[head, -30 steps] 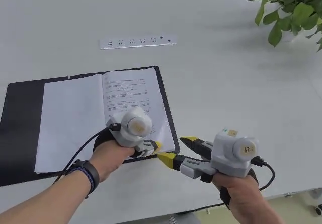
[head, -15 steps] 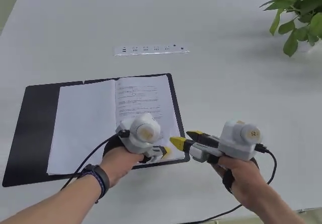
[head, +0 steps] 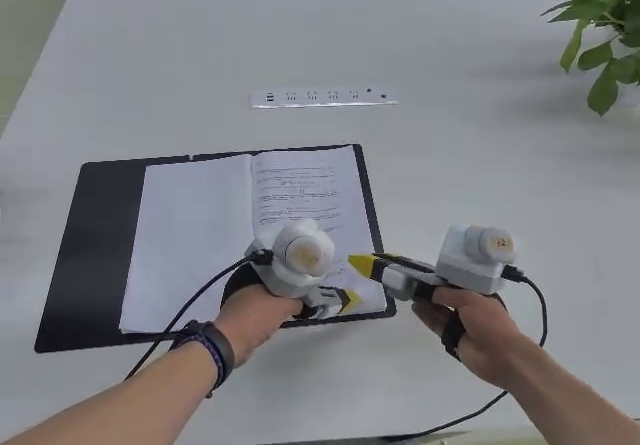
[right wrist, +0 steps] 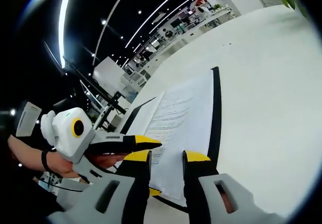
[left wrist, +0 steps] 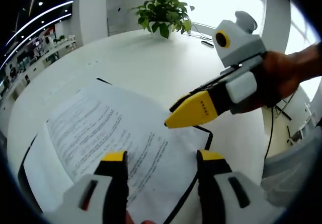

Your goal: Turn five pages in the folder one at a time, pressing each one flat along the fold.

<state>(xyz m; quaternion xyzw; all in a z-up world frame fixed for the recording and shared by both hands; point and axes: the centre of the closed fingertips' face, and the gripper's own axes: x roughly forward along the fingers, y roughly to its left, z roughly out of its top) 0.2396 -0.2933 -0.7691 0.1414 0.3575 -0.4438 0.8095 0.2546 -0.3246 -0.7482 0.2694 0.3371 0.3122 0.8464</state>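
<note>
Currently the open black folder (head: 100, 255) lies flat on the white table (head: 480, 115), close to the table's near edge. Its black inside cover is bare along the folder's left edge. A blank white sheet (head: 190, 235) covers the left half, and a white page of printed text (head: 310, 195) covers the right half, the two meeting at the fold down the middle.

The left gripper (head: 338, 303), held in the person's left hand (head: 255, 315), sits over the near right corner of the folder. In the left gripper view its yellow-tipped jaws stand wide apart with the printed page showing between them and nothing held. Whether the tips touch the paper cannot be told.

The right gripper (head: 362, 263), held in the right hand (head: 470, 325), reaches in from the right across the folder's right edge, just beside the left gripper, with its tips above the near right part of the printed page. In the right gripper view its jaws are drawn close, leaving a narrow gap. Nothing is gripped in that gap, and the page is seen through it.

A black cable (head: 200, 300) runs from the left gripper across the blank sheet, and a dark wristband (head: 205, 345) circles the left wrist. A white power strip (head: 323, 97) lies beyond the folder's far edge. A green leafy plant (head: 600, 25) stands towards the table's far right corner.
</note>
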